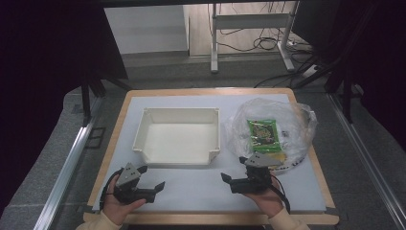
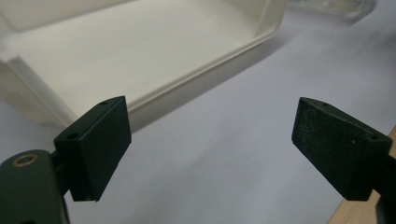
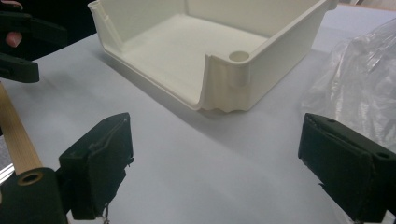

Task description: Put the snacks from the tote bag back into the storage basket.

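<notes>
An empty white open-front bin (image 1: 143, 139) stands mid-table. To its right lies a crumpled clear plastic bag (image 1: 297, 124) with a green snack packet (image 1: 262, 135) inside. My left gripper (image 1: 151, 178) is held open near the front edge, just in front of the bin's left corner. My right gripper (image 1: 234, 168) is open too, low between the bin and the bag. In the left gripper view the open gripper (image 2: 210, 135) faces the bin's rim (image 2: 201, 65). In the right gripper view the open gripper (image 3: 215, 158) faces the bin's corner (image 3: 233, 84), with the bag (image 3: 355, 88) at right.
A white mat (image 1: 191, 191) covers the wood-edged table (image 1: 110, 143). The other gripper (image 3: 23, 46) shows far left in the right gripper view. Beyond the table are a metal frame's legs (image 1: 214, 43) and floor cables (image 1: 263, 43).
</notes>
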Tool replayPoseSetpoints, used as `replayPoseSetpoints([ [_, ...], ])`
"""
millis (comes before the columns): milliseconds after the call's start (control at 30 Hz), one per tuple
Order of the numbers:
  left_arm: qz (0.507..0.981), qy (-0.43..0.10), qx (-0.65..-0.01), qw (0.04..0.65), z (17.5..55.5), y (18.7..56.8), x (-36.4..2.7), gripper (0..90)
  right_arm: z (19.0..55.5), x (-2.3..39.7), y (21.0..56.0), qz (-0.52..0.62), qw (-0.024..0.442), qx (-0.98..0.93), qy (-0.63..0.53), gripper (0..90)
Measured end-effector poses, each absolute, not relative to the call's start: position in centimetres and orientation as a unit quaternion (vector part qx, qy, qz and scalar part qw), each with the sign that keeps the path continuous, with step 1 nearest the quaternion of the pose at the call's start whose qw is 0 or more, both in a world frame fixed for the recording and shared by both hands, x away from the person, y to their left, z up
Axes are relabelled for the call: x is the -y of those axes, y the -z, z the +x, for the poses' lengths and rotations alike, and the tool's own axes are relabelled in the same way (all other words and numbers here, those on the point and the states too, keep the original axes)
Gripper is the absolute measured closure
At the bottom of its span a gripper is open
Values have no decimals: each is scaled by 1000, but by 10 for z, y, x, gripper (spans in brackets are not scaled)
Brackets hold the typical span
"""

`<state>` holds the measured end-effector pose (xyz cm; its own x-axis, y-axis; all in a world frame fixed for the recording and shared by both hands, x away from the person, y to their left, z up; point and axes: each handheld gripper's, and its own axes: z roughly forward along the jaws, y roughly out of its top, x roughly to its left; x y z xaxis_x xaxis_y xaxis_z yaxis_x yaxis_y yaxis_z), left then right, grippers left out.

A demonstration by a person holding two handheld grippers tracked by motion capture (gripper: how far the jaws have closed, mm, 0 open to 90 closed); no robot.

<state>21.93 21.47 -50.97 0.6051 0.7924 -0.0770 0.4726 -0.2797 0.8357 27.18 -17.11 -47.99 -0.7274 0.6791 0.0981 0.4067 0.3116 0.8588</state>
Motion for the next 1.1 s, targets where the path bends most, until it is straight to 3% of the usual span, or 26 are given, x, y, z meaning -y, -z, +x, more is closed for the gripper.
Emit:
replayPoseSetpoints([
  [700, 782, -174, -392, 452, 221, 506, -217, 131, 268, 169, 482, 318, 163, -815, -456, 131],
  [1100, 794, -166, -382, 443, 220, 507, -214, 136, 270, 164, 484, 305, 137, -822, -460, 172],
])
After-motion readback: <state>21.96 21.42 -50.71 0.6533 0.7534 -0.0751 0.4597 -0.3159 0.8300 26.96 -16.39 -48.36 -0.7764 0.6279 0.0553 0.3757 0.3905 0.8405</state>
